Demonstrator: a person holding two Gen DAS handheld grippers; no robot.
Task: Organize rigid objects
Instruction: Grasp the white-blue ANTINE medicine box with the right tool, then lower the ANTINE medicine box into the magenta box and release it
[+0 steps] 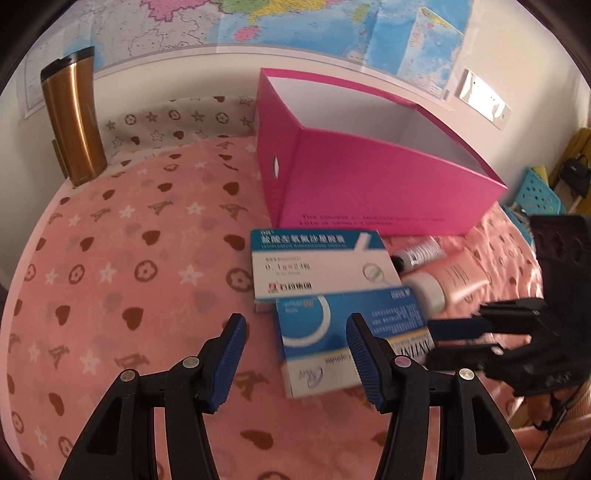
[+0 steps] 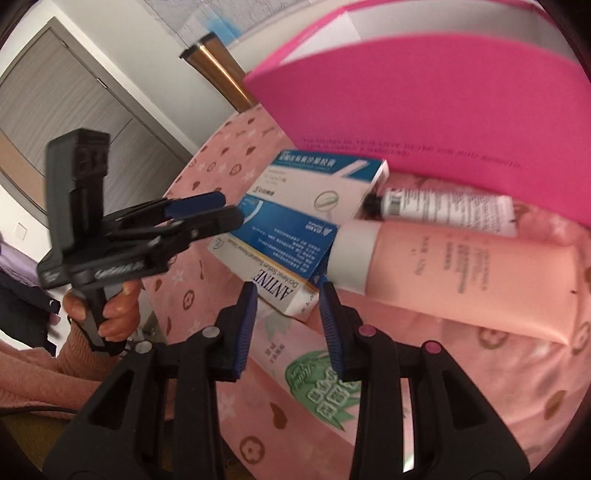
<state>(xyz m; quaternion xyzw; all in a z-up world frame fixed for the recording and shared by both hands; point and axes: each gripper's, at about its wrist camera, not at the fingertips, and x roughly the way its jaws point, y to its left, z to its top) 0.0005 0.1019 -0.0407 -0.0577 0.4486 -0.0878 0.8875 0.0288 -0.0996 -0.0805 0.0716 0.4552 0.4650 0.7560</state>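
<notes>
No item was seen inside the pink box (image 1: 369, 177), which stood open on the bed (image 1: 110, 258); sorting was judged barely begun. The medicine cartons (image 1: 332, 332) and tubes (image 2: 461, 273) lay clustered just before it (all still to be stowed). The left tongs (image 1: 295, 354) were parted, empty, above one carton. The right tongs (image 2: 288, 325) were narrowly parted, gripping nothing.

A home is showing here — most likely a bedroom. A pink blanket (image 1: 122, 266) printed with hearts and stars is covering the soft spot where things are lying, a large map (image 1: 280, 26) is hanging on the pale wall, and a closet door (image 2: 66, 99) is standing behind — a copper travel mug (image 1: 74, 118) is sitting nearby.
</notes>
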